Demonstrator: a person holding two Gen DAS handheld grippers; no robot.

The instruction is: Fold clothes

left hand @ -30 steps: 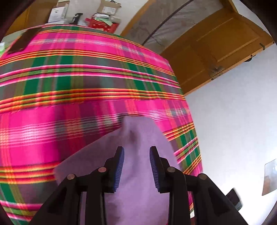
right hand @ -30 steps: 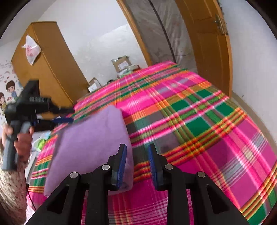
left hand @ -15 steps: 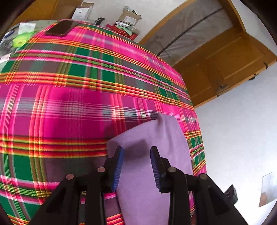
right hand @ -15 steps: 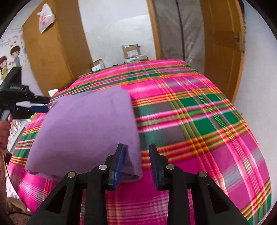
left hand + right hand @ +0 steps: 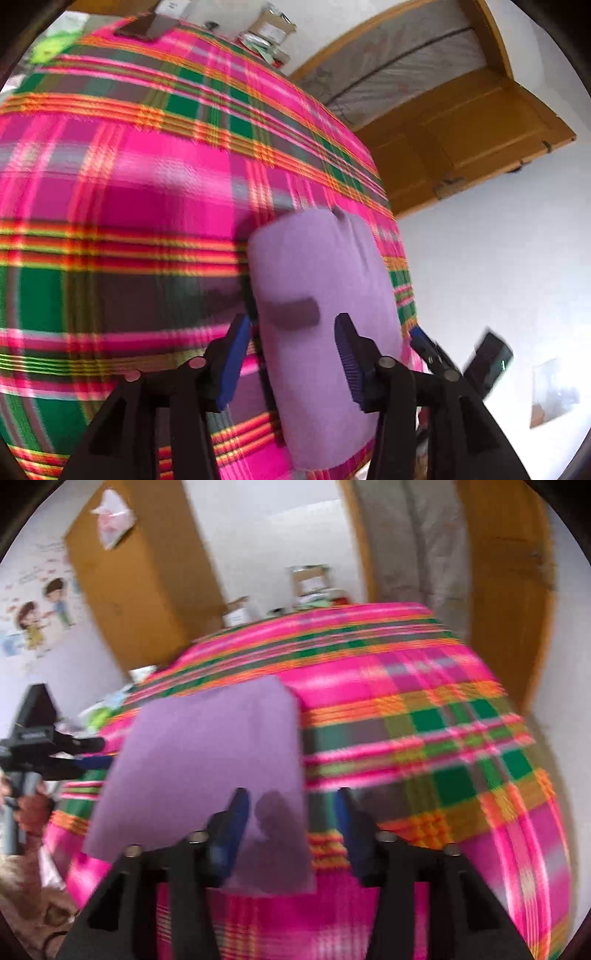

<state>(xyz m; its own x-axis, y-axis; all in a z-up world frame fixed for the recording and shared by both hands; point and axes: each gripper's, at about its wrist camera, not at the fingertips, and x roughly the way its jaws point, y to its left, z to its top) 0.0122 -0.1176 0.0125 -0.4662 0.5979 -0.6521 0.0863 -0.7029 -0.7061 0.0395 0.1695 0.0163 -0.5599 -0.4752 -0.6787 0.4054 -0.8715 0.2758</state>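
Pink, green and orange plaid cloth (image 5: 122, 206) covers the whole bed and fills most of both views. One folded purple garment (image 5: 325, 295) lies flat on it near the bed's edge, seen in the right wrist view (image 5: 207, 753) as a smooth rectangle.

One left gripper (image 5: 291, 358) hangs over one end of the garment, its jaws opening; the purple cloth lies between and under the blue pads (image 5: 236, 354), and they do not pinch it. One right gripper (image 5: 291, 827) sits over the opposite end, its jaws also opening, with a corner of the garment between the pads and nothing clamped. Each gripper shows in the other's view, the left one at the far left edge with a hand (image 5: 33, 805) on its handle.

Beyond the bed stand one wooden wardrobe (image 5: 144, 572) with a plastic bag (image 5: 110, 520) hung on it, a few cardboard boxes (image 5: 310, 579), and one open wooden door (image 5: 465, 140). One dark flat object (image 5: 147, 27), blurred, lies on the far end of the bed. Cartoon stickers (image 5: 40, 616) mark the white wall.
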